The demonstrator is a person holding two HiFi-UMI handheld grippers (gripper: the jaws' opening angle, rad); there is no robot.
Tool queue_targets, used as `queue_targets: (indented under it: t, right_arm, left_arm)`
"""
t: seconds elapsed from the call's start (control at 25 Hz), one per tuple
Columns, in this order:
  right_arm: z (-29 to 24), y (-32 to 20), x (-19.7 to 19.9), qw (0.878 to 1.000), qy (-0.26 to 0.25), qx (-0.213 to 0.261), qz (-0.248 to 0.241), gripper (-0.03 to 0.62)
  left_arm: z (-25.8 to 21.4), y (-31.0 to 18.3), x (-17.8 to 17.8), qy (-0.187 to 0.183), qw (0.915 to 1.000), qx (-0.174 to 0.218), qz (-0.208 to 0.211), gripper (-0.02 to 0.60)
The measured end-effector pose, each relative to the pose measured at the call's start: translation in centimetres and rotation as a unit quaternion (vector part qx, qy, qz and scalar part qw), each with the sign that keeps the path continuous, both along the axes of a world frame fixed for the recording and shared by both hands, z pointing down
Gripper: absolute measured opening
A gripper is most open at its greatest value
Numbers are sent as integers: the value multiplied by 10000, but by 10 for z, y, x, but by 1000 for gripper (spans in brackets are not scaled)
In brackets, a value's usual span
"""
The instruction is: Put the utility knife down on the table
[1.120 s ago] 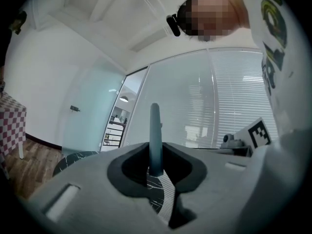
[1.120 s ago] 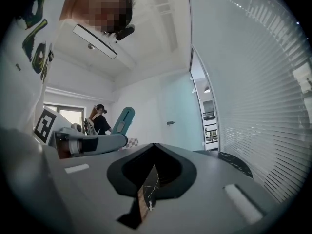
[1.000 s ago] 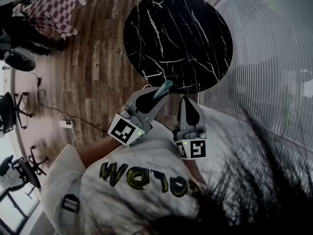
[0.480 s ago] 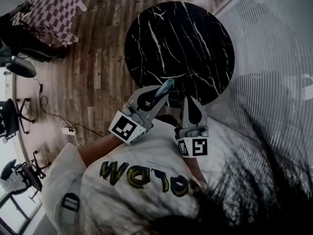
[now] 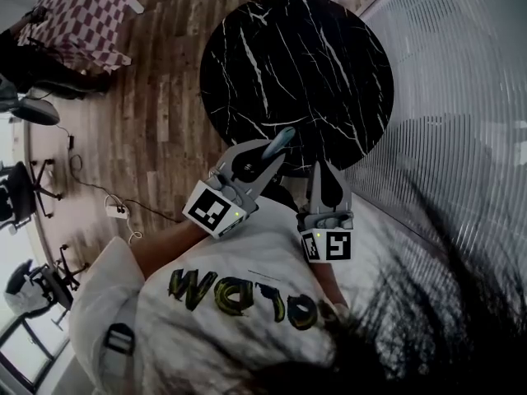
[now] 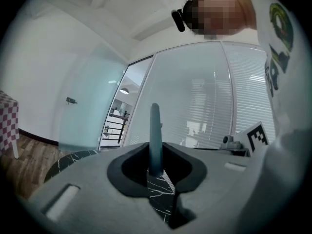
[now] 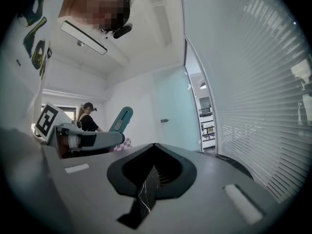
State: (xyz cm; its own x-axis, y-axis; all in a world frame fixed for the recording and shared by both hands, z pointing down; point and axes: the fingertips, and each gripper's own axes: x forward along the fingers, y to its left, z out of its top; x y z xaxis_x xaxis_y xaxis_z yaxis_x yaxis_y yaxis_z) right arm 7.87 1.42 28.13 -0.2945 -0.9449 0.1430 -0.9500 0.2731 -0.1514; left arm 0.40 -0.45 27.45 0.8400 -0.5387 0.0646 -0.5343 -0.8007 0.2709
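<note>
The teal utility knife [image 5: 281, 142] sticks out past the tips of my left gripper [image 5: 265, 160], which is shut on it. In the left gripper view the knife [image 6: 155, 130] stands upright between the pads of the left gripper [image 6: 156, 172]. Its tip hangs over the near edge of the round black marble table [image 5: 296, 64]. My right gripper [image 5: 321, 169] is beside it on the right, shut and holding nothing, pointing at the table's near edge. The right gripper view shows the right gripper's [image 7: 155, 146] jaws meeting, with the knife [image 7: 121, 120] off to the left.
A glass wall with blinds [image 5: 461, 97] runs close along the table's right side. A checkered table [image 5: 90, 15], office chairs [image 5: 20, 192] and a cable with a power strip [image 5: 115, 211] lie on the wood floor to the left. Another person [image 7: 88, 118] stands far off.
Both grippers have moved forward toward the table together. The knife's tip now hangs over the table's near edge. The grip on the knife is unchanged.
</note>
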Motion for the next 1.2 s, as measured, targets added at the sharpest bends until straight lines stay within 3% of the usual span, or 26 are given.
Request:
queue_targets:
  t: [0.64, 1.2]
  right_arm:
    - [21, -16, 15, 9994, -105, -230, -238, 2]
    - [76, -29, 22, 9978, 24, -591, -295, 2]
  left_arm:
    - [12, -7, 23, -223, 9996, -162, -101, 72]
    - [78, -24, 33, -972, 9938, -498, 182, 72]
